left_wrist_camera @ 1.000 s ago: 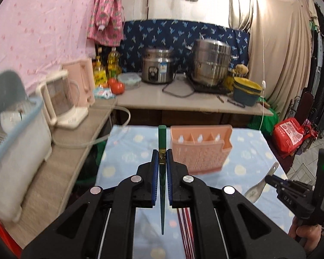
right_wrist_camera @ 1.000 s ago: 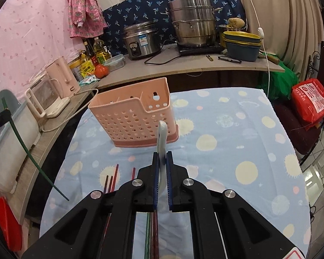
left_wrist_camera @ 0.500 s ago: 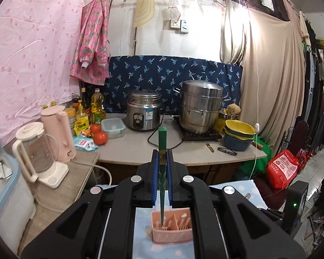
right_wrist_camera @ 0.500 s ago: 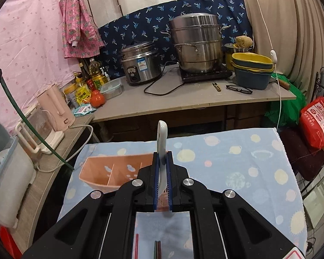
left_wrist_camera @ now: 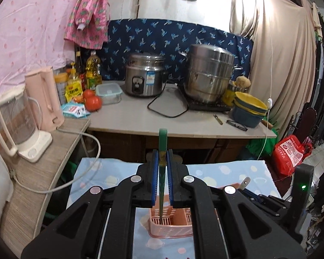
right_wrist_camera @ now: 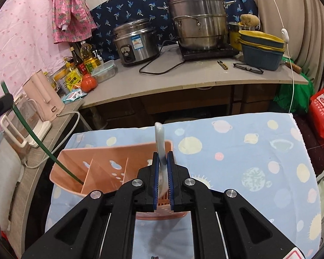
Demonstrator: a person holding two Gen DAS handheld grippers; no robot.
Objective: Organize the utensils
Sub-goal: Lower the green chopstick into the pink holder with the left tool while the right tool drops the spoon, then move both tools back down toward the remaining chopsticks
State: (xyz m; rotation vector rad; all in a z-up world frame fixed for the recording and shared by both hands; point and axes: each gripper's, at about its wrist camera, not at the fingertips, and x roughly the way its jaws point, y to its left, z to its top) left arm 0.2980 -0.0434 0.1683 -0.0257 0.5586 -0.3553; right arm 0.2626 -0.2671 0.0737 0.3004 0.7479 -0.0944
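1. Pink utensil caddy point(right_wrist_camera: 110, 172) stands on the surface point(right_wrist_camera: 248, 151), which wears a light-blue spotted cloth. Moulded plastic with perforated walls and thin dividers making several compartments.
2. Left hand-held gripper point(left_wrist_camera: 162, 159) is clenched on a green chopstick point(left_wrist_camera: 162, 151): long, thin, tapered. Its tip is down inside the caddy's left-end compartment, seen from the right wrist; whether it touches the bottom I can't tell.
3. Right hand-held gripper point(right_wrist_camera: 162, 161) is clenched on a white spoon point(right_wrist_camera: 159, 142), smooth and glossy, handle up. Its bowl hangs at the caddy's right end; in or just above, I can't tell.
4. Beyond the caddy, on the grey counter: steel rice cooker point(right_wrist_camera: 136, 41), stacked steel steamer pot point(right_wrist_camera: 198, 19), nested yellow and blue basins point(right_wrist_camera: 262, 49), lidded clear food box point(right_wrist_camera: 104, 71).
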